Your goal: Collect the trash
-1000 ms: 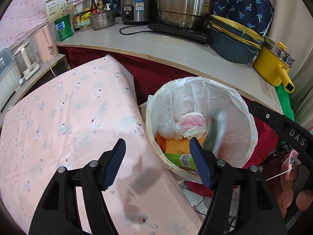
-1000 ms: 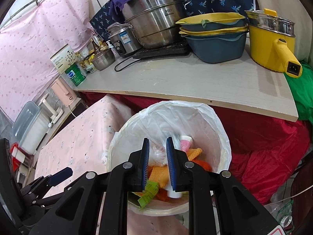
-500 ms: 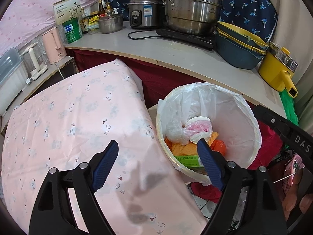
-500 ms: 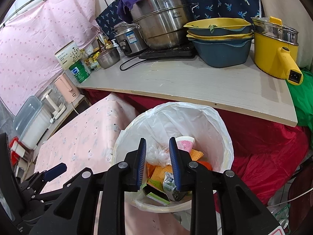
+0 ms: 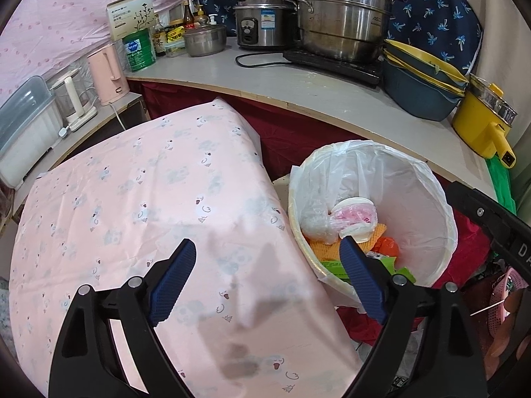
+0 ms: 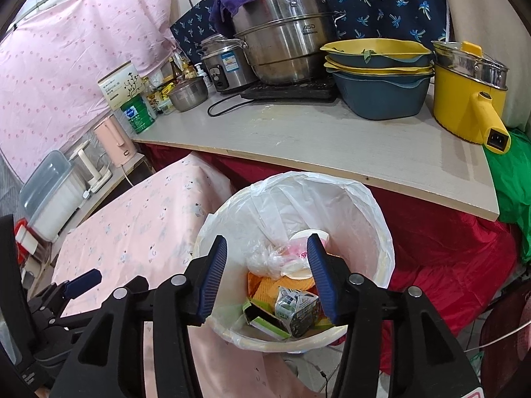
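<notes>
- The right gripper (image 6: 267,267) hangs over the mouth of the trash bin (image 6: 386,232); its ribbed blue pads are partway apart and opening, with nothing pinched between them.
- The left gripper (image 5: 267,278) hovers over the pink tablecloth (image 5: 132,199), one pad above the bin's near rim; its jaws are wide and opening further, holding nothing.
- The bin is round, cream-walled and lined with a thin, crinkled white plastic bag folded over its rim. It stands on the floor between the cloth-covered table and the grey countertop (image 6: 332,139).
- Inside the bin lies a crushed drink carton (image 6: 297,308), creased and glossy, resting on a flattened green-edged cardboard box (image 6: 262,318).
- Behind them sit a round white cup with a pink printed lid (image 5: 353,214), a knotted clear plastic bag (image 5: 315,227) and waffle-textured orange wrappers (image 5: 327,248).
- The tablecloth is smooth, faintly shiny and printed with small pale figures.
- On the countertop stand a brushed-steel stacked steamer pot (image 6: 285,43), nested blue-and-yellow plastic basins (image 6: 378,76) and a yellow electric pot (image 6: 464,99).
</notes>
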{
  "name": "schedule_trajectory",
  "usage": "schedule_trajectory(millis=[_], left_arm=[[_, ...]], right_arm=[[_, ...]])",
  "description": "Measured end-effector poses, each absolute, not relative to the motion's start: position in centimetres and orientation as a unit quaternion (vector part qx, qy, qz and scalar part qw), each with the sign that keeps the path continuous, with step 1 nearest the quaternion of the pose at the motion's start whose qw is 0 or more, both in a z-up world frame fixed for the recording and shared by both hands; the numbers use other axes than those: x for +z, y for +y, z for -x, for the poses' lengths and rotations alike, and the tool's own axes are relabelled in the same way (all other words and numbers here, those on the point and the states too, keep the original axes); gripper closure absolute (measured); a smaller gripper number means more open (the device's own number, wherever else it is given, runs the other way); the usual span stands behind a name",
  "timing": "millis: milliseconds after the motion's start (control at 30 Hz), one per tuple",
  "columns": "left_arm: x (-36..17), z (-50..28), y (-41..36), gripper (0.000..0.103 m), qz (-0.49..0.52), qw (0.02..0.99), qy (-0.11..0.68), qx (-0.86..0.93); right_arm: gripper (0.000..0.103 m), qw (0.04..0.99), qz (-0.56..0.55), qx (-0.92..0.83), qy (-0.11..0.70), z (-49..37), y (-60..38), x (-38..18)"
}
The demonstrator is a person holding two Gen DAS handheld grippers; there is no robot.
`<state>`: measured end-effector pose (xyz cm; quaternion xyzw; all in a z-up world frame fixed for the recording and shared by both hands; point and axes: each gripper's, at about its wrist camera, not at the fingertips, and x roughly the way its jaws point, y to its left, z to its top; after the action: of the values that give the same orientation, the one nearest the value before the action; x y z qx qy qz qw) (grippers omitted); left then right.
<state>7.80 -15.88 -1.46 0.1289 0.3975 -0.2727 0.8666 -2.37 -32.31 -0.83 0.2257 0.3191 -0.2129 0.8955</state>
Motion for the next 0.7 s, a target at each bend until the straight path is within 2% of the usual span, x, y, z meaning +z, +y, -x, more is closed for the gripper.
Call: schedule_trajectory(millis=[167, 300, 367, 633, 700], left_arm=[[-1.6, -7.6, -15.4, 0.019, -0.13, 0.869, 0.396, -0.266], [-1.7, -7.4, -15.0, 0.018, -0.132, 0.87, 0.396, -0.261], [-1.8, -7.3, -14.6, 0.014, -0.131, 0.872, 0.396, -0.256], [-2.1, -6.7, -13.2, 0.012, -0.126, 0.874, 0.402, -0.241], [-2.2, -6.5, -12.9, 0.011, -0.126, 0.875, 0.402, -0.238]], right_arm=[[0.045, 0.897, -0.209, -0.213, 0.326, 2.5, -31.5, -0.8], [0.043, 0.898, -0.194, -0.216, 0.332, 2.8, -30.9, -0.8], [0.038, 0.898, -0.188, -0.217, 0.334, 3.0, -30.6, -0.9], [0.019, 0.9, -0.152, -0.215, 0.347, 3.5, -28.7, -1.0], [0.019, 0.902, -0.138, -0.216, 0.348, 3.6, -28.1, -1.1]])
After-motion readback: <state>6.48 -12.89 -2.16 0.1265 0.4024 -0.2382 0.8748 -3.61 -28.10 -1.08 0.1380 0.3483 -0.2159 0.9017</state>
